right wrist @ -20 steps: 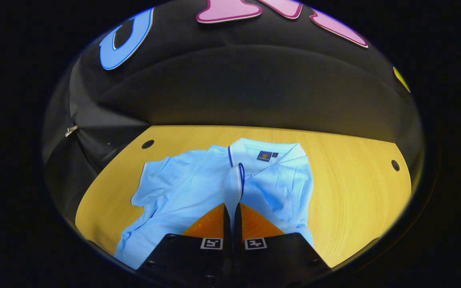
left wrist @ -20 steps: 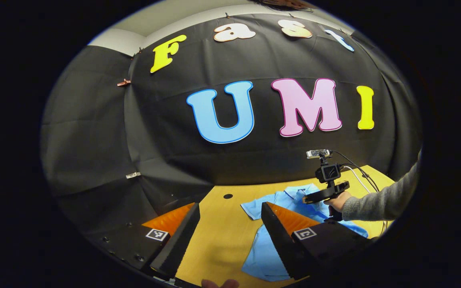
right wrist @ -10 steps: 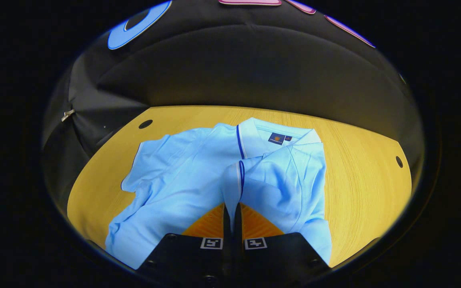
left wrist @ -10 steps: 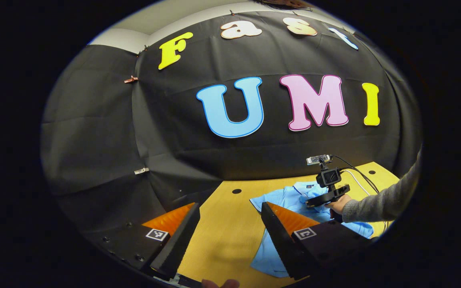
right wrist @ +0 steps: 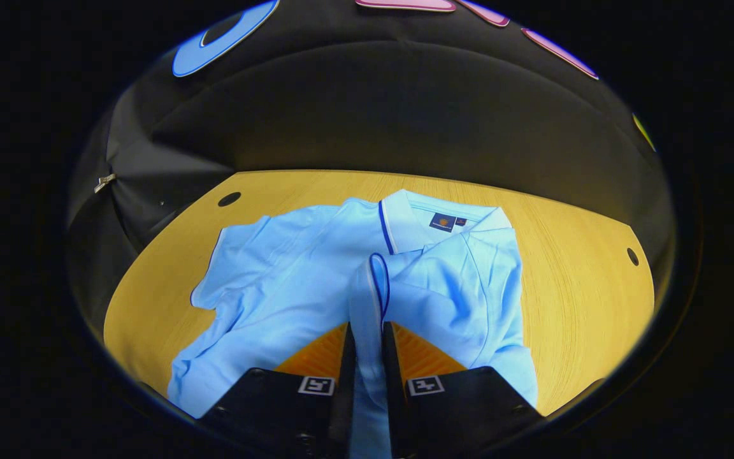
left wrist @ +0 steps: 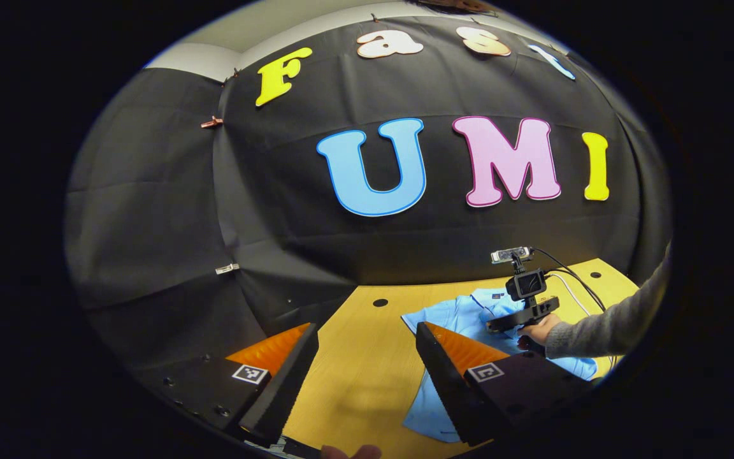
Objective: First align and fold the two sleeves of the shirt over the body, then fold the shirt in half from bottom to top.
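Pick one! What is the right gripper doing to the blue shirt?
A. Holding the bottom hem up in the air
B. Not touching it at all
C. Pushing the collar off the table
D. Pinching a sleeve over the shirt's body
D: in the right gripper view, the right gripper has the shirt's trimmed sleeve between its fingers, over the shirt's body.

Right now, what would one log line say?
right gripper: easing open, sleeve between fingers, over shirt | left gripper: open, above table
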